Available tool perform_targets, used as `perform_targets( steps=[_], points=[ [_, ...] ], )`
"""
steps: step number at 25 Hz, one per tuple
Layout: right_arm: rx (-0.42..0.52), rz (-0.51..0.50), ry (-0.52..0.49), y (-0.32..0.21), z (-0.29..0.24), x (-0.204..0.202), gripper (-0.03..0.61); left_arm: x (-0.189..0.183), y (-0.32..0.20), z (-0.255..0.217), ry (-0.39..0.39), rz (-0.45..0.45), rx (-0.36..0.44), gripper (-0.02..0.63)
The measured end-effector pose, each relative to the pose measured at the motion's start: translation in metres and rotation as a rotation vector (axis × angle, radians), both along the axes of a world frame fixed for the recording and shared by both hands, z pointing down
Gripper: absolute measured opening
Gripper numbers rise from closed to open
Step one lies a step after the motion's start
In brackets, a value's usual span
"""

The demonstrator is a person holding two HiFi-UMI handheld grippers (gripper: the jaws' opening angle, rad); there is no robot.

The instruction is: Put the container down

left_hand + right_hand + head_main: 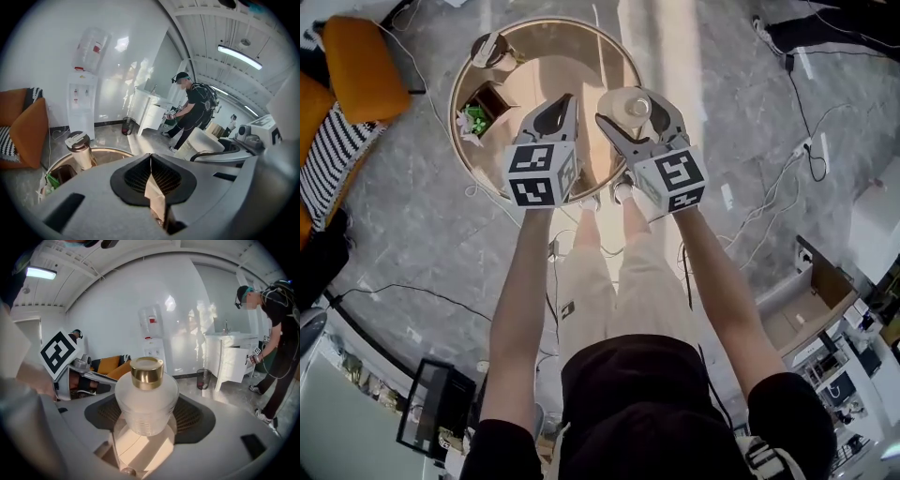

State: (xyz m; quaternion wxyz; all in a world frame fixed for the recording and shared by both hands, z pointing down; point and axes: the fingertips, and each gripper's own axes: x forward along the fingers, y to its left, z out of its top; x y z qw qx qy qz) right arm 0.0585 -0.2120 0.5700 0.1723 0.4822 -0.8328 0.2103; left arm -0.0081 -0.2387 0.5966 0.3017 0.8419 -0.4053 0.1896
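Right gripper [628,116] jaws clamped on upright gold-capped frosted jar [146,401], round tabletop [574,64] directly beneath; left gripper [562,105] jaws together, empty.

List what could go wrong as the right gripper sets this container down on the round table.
1. The right gripper pinches the container on its rounded frosted body, so it may slip or tip on release.
2. In the head view it hangs near the right rim of the round table, so it might land close to the edge.
3. The shut left gripper hovers right beside it and could knock it.
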Motion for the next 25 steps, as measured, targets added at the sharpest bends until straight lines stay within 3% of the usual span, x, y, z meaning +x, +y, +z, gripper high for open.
perform_targets(
  steps=[13, 25],
  points=[
    [-0.060, -0.022, 0.004, -0.018, 0.109, 0.004, 0.330, -0.011, -0.003, 0.108, -0.045, -0.089, -0.092, 0.018],
    [-0.100, -0.017, 0.040, -0.044, 0.188, 0.005, 0.330, 0.005, -0.008, 0.165, -0.060, -0.071, -0.151, 0.018]
  ],
)
